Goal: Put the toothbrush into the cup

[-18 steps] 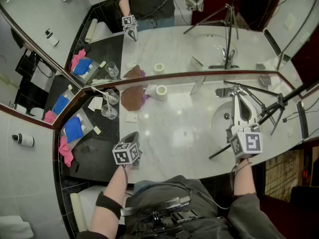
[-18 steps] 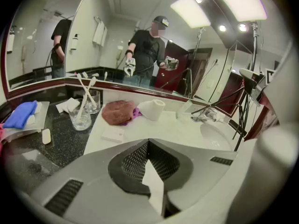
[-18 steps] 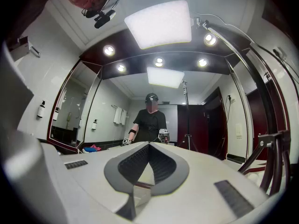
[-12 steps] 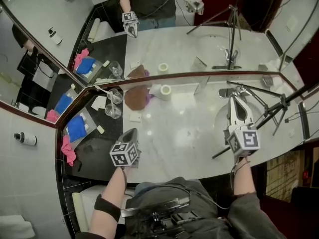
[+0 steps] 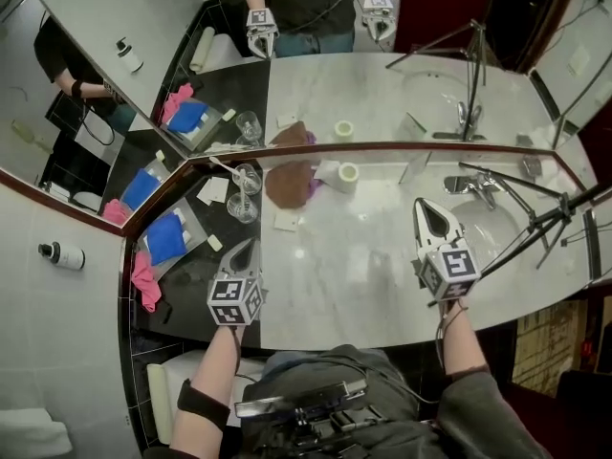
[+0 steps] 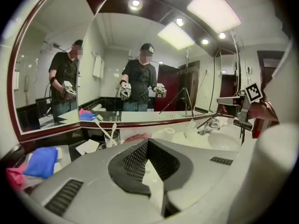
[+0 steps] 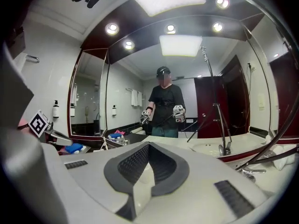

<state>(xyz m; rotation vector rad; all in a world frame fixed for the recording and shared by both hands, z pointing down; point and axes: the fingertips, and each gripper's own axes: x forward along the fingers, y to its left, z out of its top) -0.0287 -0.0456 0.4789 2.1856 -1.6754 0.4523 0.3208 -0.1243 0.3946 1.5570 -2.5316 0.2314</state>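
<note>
Already in the cup: toothbrush leans left, both grippers closed and empty

The toothbrush (image 6: 100,126) stands in the glass cup (image 6: 111,139) at the back left of the marble counter (image 5: 363,256), close to the mirror (image 5: 382,94). Seen from the left gripper view, its long axis runs steeply upward and leans left, with the lower end inside the cup and the upper end out past the rim. A second white brush (image 6: 113,129) stands nearly upright beside it. The left gripper (image 5: 246,249) hovers in front of the cup and points toward it, jaws together with nothing between them. The right gripper (image 5: 426,208), jaws likewise pressed together and empty, is well apart, near the sink (image 5: 492,220)
</note>
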